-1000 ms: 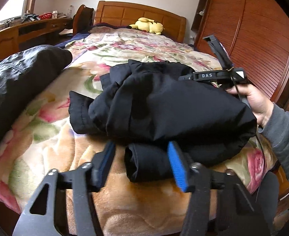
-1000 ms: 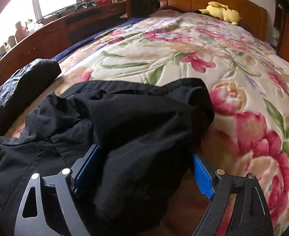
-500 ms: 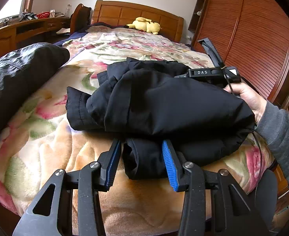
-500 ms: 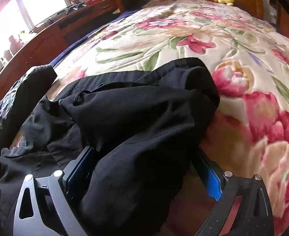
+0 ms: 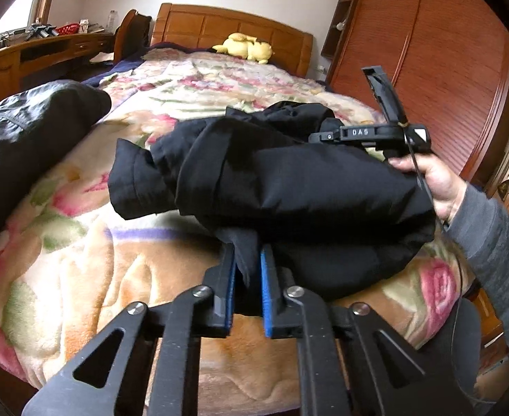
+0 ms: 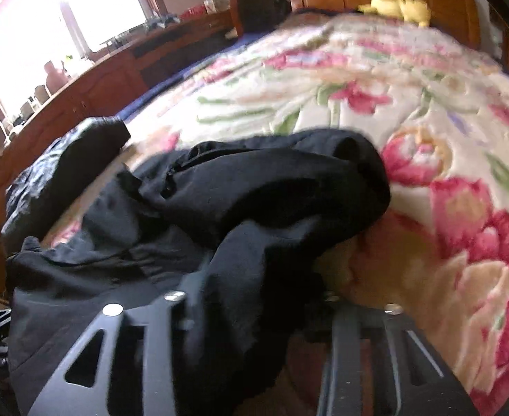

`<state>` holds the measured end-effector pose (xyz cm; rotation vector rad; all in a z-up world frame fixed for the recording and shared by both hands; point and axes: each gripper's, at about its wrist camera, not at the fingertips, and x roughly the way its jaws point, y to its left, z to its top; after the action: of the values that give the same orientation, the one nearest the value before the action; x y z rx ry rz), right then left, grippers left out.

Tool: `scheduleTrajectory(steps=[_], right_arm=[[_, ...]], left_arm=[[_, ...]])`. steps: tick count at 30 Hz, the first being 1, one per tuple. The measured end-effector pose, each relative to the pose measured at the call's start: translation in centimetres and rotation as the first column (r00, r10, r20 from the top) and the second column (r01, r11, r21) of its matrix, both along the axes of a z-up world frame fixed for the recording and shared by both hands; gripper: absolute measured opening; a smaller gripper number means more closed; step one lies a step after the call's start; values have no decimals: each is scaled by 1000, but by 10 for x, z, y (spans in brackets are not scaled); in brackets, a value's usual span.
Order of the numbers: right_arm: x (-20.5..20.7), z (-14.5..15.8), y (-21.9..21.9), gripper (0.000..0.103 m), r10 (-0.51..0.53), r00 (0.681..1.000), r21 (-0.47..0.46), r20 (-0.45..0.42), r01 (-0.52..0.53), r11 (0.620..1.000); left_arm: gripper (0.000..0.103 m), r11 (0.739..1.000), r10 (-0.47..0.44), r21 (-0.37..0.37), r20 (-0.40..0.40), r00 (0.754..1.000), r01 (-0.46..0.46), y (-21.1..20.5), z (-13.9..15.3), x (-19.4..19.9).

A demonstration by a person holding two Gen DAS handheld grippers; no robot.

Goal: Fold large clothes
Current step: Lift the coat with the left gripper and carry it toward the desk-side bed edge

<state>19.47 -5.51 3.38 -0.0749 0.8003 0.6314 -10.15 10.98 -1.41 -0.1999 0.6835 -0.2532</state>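
Observation:
A bulky black jacket (image 5: 289,180), folded into a thick bundle, lies near the foot of the bed on the floral blanket (image 5: 81,242). My left gripper (image 5: 247,270) is shut on a fold of the jacket at its near lower edge, cloth pinched between the blue pads (image 5: 265,277). The right gripper shows in the left wrist view at the bundle's far right side, held by a hand (image 5: 434,180). In the blurred right wrist view my right gripper (image 6: 254,298) has closed on a thick fold of the jacket (image 6: 254,201), which covers its fingers.
A second dark garment (image 5: 29,131) lies on the bed's left side, also in the right wrist view (image 6: 63,166). A yellow plush toy (image 5: 245,46) sits by the wooden headboard (image 5: 219,24). A wooden wardrobe (image 5: 445,59) stands right, a long desk (image 5: 29,59) left.
Both grippers went from open to closed on folds of the black jacket. The bundle has lifted and shifted a little, and the right view is now blurred by motion.

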Motion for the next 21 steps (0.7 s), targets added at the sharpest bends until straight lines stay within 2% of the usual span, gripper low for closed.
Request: scheduleTrajectory(steps=[7,15,21], right_arm=[[-47,45,10,21,-8,974,-18,225,12,1000],[-66,85,33,19,7,952,-11,306,-4,1000],[-70,109,66,19,35,934,2,356,-38,999]], left_arm=[[8,1000,25,-3,104,994,-24,5,27,-10],[8,998,50,30,219,974,-58,36,67,-7],[8,990,55,110,300,952,-92,76,108,-1]])
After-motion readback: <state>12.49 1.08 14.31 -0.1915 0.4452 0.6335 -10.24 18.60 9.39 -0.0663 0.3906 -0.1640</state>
